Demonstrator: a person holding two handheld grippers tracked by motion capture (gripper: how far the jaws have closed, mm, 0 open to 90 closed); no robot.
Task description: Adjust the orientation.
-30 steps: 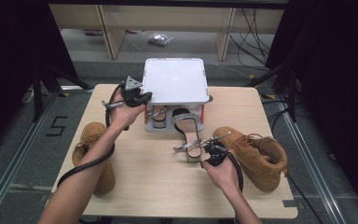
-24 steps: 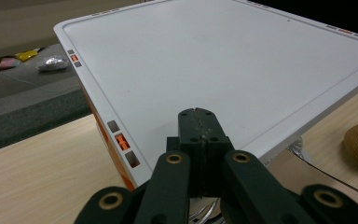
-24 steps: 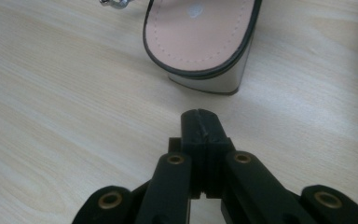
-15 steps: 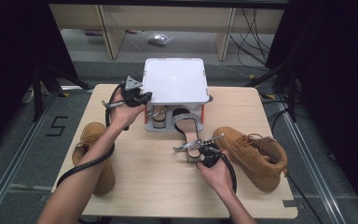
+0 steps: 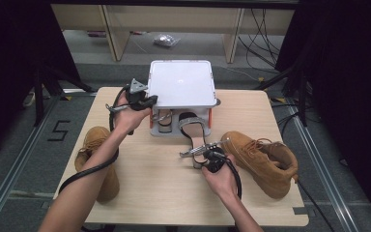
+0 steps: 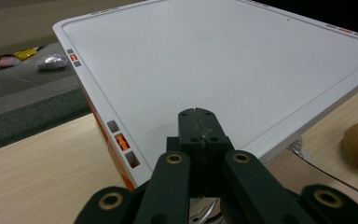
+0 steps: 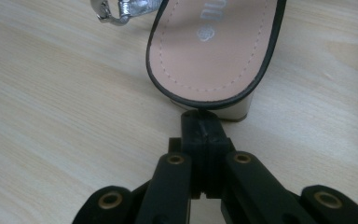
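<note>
- Right gripper (image 7: 200, 122): fingers together, tips against the heel of the black sandal (image 5: 196, 137) lying mid-counter, its toe tucked under the white rack (image 5: 181, 83).
- Left gripper (image 6: 199, 126): fingers together over the rack's top, at 9 o'clock.
- A second sandal (image 5: 163, 121) beneath the rack is mostly hidden.

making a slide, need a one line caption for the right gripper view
Shut right gripper with its tips at the heel of a black-edged, pink-insoled sandal on the pale wooden table.
</note>
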